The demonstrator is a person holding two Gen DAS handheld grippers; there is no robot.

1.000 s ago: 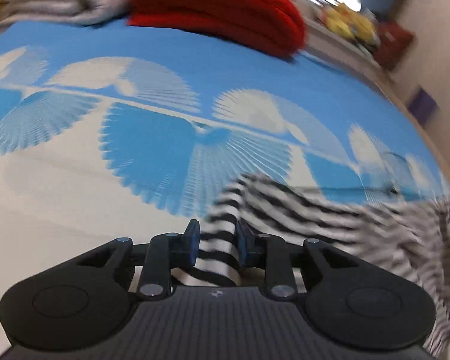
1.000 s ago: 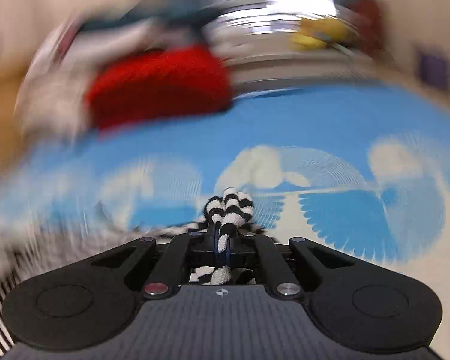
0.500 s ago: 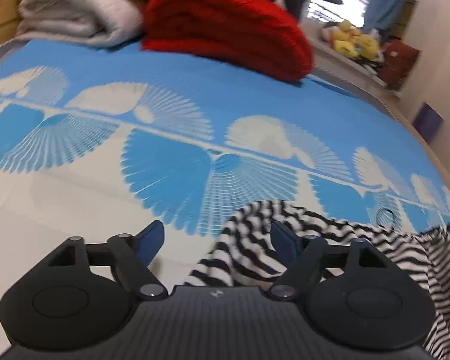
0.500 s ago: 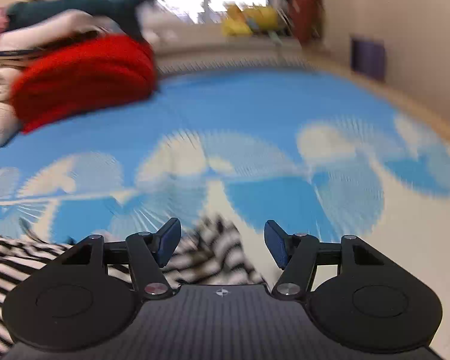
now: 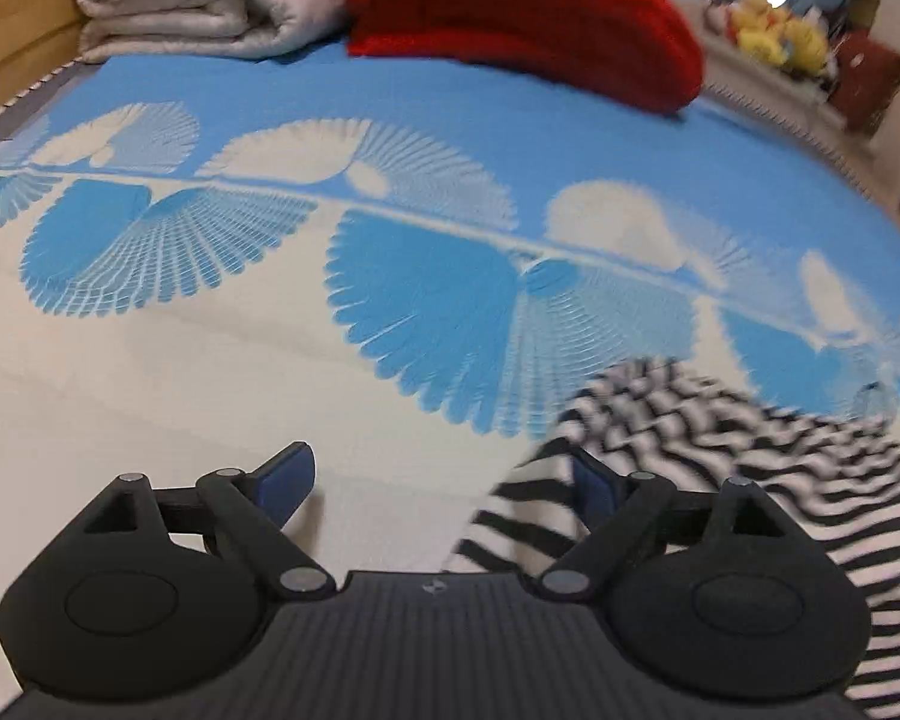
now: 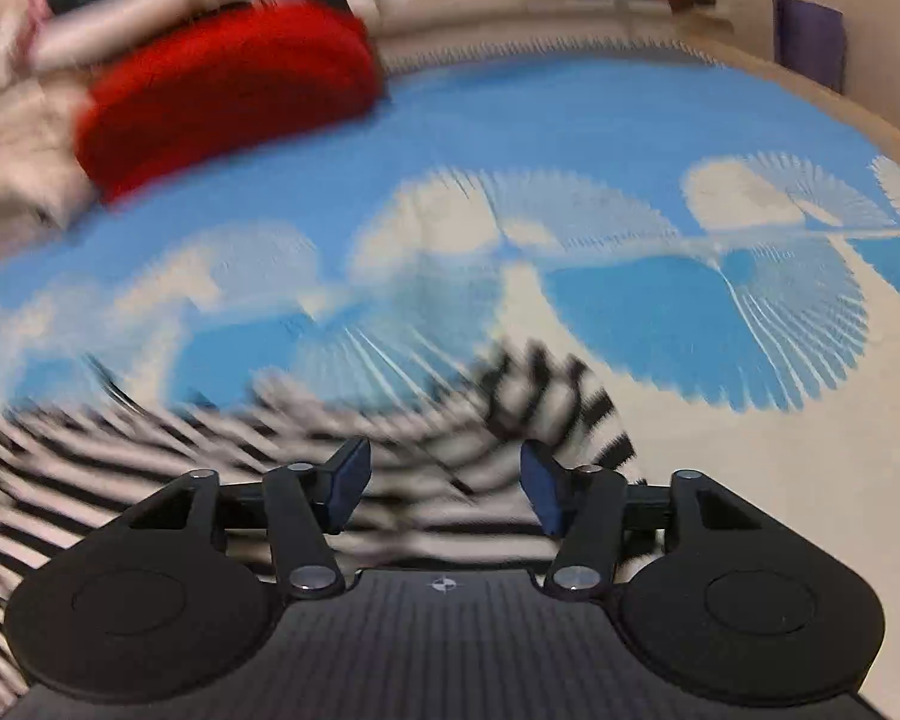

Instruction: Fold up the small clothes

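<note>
Left tool (image 5: 438, 480): I see its jaws standing wide apart, having just been opening; they grip nothing, and the edge of the striped garment (image 5: 720, 456) lies against the right-hand blue pad (image 5: 591, 483) while the other pad is over bare cover
Right tool (image 6: 441, 480): my view shows its jaws apart, opened just now from a full clamp; the striped cloth (image 6: 426, 462) lies loose in the gap between the 2 pads, pressed by neither
Striped garment: black and white, crumpled flat on the bed cover (image 5: 222, 372), stretching between my 2 tools; blurred in the right wrist view
Bed cover: blue and cream with fan shapes
Far edge: a folded red blanket (image 5: 522, 18) beside a folded cream blanket (image 5: 210, 12), both well apart from the garment
Background: yellow soft toys (image 5: 774, 39) on a ledge beyond the bed
</note>
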